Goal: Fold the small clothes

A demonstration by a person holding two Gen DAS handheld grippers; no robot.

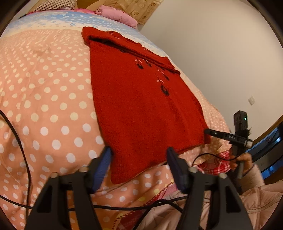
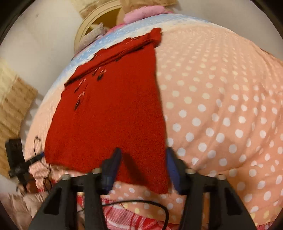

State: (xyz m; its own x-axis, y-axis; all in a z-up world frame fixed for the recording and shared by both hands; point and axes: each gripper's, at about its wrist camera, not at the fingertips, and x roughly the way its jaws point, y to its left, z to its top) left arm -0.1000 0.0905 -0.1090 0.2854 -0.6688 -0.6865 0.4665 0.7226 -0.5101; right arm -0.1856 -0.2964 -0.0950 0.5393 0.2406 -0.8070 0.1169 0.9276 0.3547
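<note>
**Red knitted garment laid flat on the dotted quilt, both claws at its near hem**

The red knitted garment [image 1: 141,106] fills the middle of my left wrist view, running from the upper centre of the frame down to the lower centre. It lies flat on a peach quilt with white dots [image 1: 44,106]. Its knit is a deep, even red with a fuzzy surface. A folded band of the same knit crosses its far end, and below that band I see a short line of dark buttons or beads with small pink stitches [image 1: 163,88]. The near hem is straight, with one corner pointing toward the bottom of the frame.

My left gripper [image 1: 139,155] sits at the lower centre of that view. Its blue pads [image 1: 103,166] stand apart on either side of the hem, not pressing it, so I read this claw as released with cloth between the fingers.

At the right edge of the same view, the tip of the other tool touches or nearly touches the garment's right corner; a hand [image 1: 242,159] in a pale pink padded sleeve [image 1: 261,191] carries it.

In my right wrist view the garment [image 2: 109,113] occupies the centre and left, and the quilt [image 2: 221,115] the right. My right gripper [image 2: 143,159] straddles the near right corner of the hem. Its pads [image 2: 115,162] stand apart from the cloth, so this claw too is released. The picture is slightly blurred.

A black cable [image 1: 123,207] crosses the bottom of the left view. A pink pillow [image 1: 116,14] lies at the top, beyond the quilt's pale blue band.
</note>
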